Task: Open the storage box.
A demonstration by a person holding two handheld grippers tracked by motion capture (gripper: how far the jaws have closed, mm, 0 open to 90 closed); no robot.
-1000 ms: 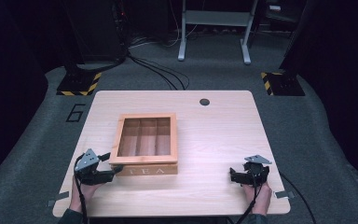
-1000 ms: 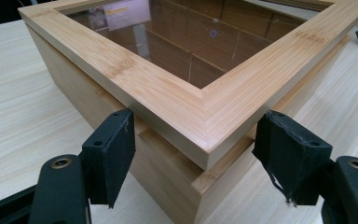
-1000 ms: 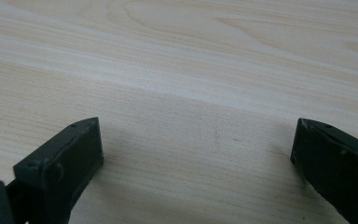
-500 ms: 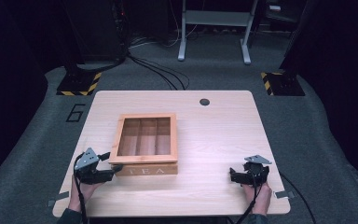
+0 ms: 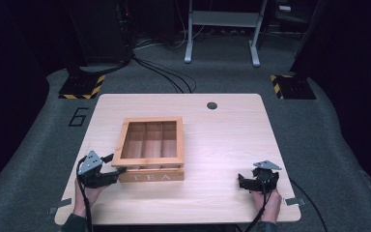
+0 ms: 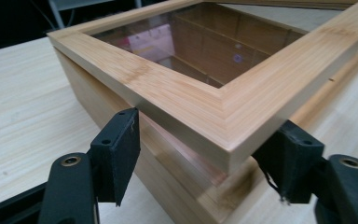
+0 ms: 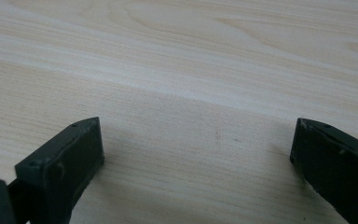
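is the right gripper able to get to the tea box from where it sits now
Probably yes. The right gripper rests on the table with its jaws open, and only bare tabletop lies between it and the tea box. The left gripper sits at the box's opposite corner.

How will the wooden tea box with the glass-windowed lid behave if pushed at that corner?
The wooden tea box with the glass-windowed lid is probably rigid and would slide or pivot on the smooth table, not tip, being low and wide. The lid looks slightly lifted, so it may shift.
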